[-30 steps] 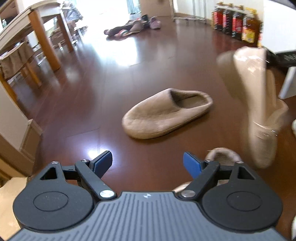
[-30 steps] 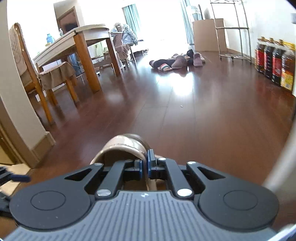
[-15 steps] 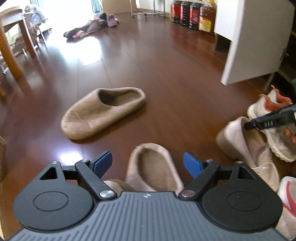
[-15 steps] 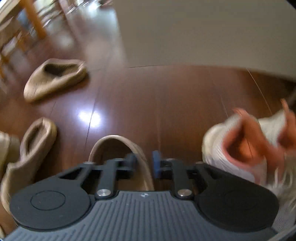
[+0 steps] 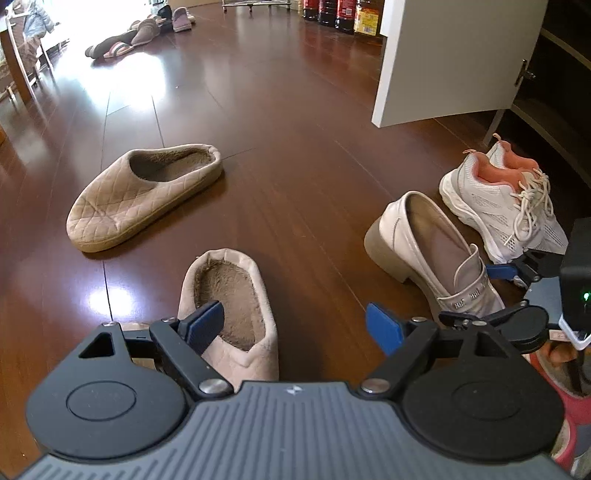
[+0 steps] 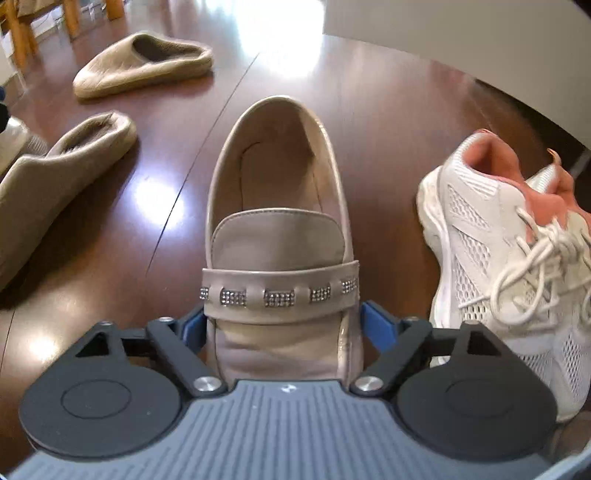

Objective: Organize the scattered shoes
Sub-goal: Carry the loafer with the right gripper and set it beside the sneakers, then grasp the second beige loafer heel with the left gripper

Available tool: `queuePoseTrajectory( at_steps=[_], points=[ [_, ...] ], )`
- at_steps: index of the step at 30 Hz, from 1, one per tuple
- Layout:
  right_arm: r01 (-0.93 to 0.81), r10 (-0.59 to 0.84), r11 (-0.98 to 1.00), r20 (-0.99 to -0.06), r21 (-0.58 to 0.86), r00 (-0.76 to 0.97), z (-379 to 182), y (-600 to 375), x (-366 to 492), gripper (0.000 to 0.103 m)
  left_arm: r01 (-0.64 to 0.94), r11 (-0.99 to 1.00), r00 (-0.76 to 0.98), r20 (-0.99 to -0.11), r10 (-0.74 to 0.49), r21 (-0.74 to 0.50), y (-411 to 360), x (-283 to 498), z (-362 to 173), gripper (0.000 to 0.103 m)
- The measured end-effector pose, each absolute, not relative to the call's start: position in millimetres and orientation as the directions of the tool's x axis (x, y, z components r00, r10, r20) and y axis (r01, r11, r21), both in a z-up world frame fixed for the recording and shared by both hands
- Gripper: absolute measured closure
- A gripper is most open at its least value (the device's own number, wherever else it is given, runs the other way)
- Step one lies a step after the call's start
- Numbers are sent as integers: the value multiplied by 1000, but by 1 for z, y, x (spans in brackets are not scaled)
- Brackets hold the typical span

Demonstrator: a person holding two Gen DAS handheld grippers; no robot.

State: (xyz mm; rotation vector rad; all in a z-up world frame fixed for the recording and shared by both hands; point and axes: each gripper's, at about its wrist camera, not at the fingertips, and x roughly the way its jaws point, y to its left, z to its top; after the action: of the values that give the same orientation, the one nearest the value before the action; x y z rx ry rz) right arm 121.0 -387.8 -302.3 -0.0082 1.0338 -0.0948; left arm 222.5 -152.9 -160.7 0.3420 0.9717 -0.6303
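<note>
A cream loafer [image 6: 280,221] with a studded strap stands on the dark wood floor. It lies between the jaws of my right gripper [image 6: 282,325], which are opening; the blue pads [image 6: 376,325] sit beside its sides without pressing. White sneakers [image 6: 498,258] with pink lining stand just right of it. My left gripper [image 5: 295,325] hangs open over the heel end of a beige quilted slipper [image 5: 229,306], with its left pad above the lining. The matching slipper [image 5: 144,192] lies farther off to the left. The loafer [image 5: 424,240] and the right gripper [image 5: 517,295] also show in the left wrist view.
An open white cabinet door [image 5: 443,59] hangs behind the sneakers [image 5: 506,206], with dark shelves beyond it. Bottles [image 5: 340,14] line the far wall. More shoes [image 5: 140,33] lie in a heap at the far end of the floor. Wooden table legs [image 6: 14,37] stand at the left.
My right gripper came down with the loafer, set it on the floor beside the sneakers and opened. My left gripper swung right and now hovers over the near slipper.
</note>
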Motion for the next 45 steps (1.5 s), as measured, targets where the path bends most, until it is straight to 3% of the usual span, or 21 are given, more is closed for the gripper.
queuePoseTrajectory(
  at_steps=[9, 15, 18, 20, 22, 26, 31, 34, 37, 40, 42, 45],
  points=[
    [217, -200, 971, -839, -101, 507, -299, -421, 126, 34, 620, 785, 404, -858, -317, 2, -144, 226, -169, 17],
    [201, -182, 975, -844, -91, 504, -301, -427, 128, 33, 612, 791, 394, -870, -296, 8, -134, 224, -174, 17],
    [191, -179, 977, -843, -93, 507, -303, -427, 132, 29, 608, 794, 394, -874, -284, 17, -127, 223, -176, 17],
    [183, -179, 978, -851, -100, 494, -303, -426, 136, 20, 602, 798, 397, -878, -267, 30, -119, 222, -174, 17],
    [155, -178, 981, -869, -118, 462, -300, -423, 142, 19, 597, 801, 407, -878, -249, 49, -103, 221, -170, 17],
    [118, -138, 989, -837, -88, 530, -257, -424, 142, 7, 542, 833, 482, -853, -198, 113, -52, 223, -157, 17],
    [162, -81, 987, -828, 11, 555, -186, -443, 137, 5, 417, 893, 536, -840, -88, 173, 14, 249, -163, 17],
    [210, -37, 974, -851, 87, 524, -158, -450, 123, 4, 473, 860, 525, -845, -98, 193, 22, 274, -184, 20],
    [241, -15, 963, -873, 118, 488, -146, -446, 108, 3, 597, 768, 464, -880, -98, 229, 14, 295, -213, 30],
    [246, 2, 961, -889, 128, 457, -146, -434, 94, 3, 693, 685, 392, -915, -99, 223, 3, 307, -238, 50],
    [248, 24, 958, -899, 146, 437, -153, -430, 92, 3, 722, 667, 344, -932, -116, 183, 0, 314, -247, 97],
    [250, 56, 953, -910, 171, 410, -166, -421, 98, 3, 738, 644, 350, -931, -106, 204, -3, 311, -251, 103]
  ],
)
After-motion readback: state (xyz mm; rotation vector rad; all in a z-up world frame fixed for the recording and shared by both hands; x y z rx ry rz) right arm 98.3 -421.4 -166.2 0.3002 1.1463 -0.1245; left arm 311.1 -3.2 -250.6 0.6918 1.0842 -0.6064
